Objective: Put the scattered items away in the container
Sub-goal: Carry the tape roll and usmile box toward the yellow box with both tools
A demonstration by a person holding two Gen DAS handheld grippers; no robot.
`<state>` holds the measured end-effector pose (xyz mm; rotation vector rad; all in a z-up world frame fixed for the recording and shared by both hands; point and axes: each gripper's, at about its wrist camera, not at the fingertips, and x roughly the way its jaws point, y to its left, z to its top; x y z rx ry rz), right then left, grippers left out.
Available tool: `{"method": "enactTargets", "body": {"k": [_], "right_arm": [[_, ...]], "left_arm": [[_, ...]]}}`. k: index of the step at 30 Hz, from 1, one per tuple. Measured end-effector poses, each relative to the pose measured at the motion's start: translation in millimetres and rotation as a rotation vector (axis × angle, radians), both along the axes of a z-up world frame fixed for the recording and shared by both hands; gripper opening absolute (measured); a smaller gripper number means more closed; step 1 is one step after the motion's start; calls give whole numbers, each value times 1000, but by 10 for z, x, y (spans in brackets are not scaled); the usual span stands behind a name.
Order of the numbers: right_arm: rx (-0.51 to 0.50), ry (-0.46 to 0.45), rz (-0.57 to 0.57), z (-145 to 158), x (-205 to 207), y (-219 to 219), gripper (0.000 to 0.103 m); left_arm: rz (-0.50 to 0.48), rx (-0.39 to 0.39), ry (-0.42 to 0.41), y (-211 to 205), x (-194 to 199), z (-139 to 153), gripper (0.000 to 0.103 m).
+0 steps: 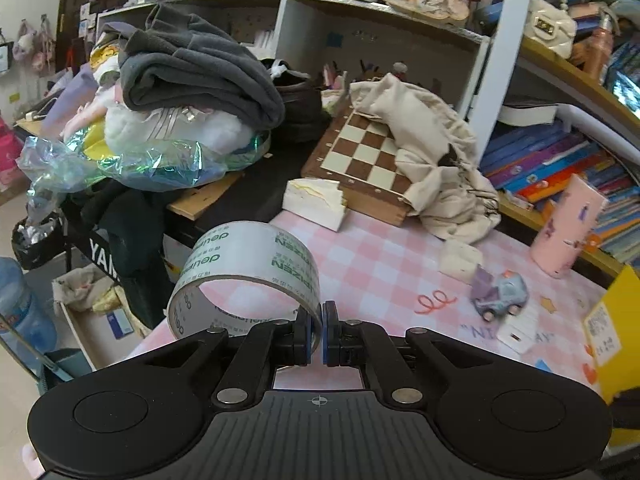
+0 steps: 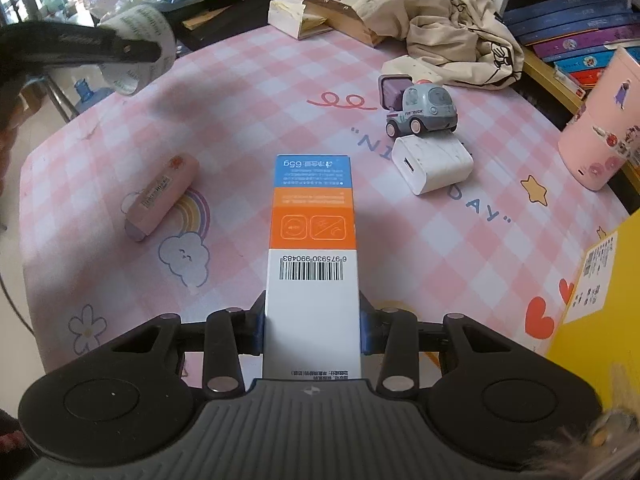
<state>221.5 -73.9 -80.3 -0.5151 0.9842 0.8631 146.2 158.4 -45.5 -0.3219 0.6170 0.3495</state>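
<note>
Left gripper (image 1: 316,332), tilted shallowly downward, fingers pinching the tape roll's (image 1: 248,272) wall above the desk (image 2: 280,92) edge. Right gripper (image 2: 312,328), angled steeply down, fingers clamping a carton (image 2: 312,240) left of the toy truck (image 2: 420,110).

Soft, even daylight fills both my views. Fisheye bends shelves at the edges. My tape roll (image 2: 138,46) is blurred at upper left of the right view; shadows stay faint.

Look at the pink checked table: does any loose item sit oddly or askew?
Yes. The toy truck sits tipped, its rear resting on the white charger instead of flat on the table. The pink tube lies on its side, slanted across the rainbow print.
</note>
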Motion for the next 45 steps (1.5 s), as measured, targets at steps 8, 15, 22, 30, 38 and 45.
{"method": "enactTargets", "body": {"k": [8, 15, 22, 30, 38, 45], "right_arm": [[39, -14, -54, 109, -172, -67, 37], [67, -15, -114, 205, -429, -179, 38], [107, -26, -190, 321, -733, -360, 38], [145, -37, -254, 429, -1105, -569, 38], [182, -55, -318, 503, -1467, -720, 38], [199, -94, -368, 570, -1689, -822, 38]], "left_arm": [[-81, -34, 8, -202, -303, 88, 3], [-162, -8, 14, -380, -529, 143, 3], [-247, 0, 18, -583, -740, 228, 3], [-344, 5, 15, -846, -969, 321, 4], [-425, 21, -7, -1077, -1199, 411, 4], [-490, 41, -30, -1222, -1339, 486, 4]]}}
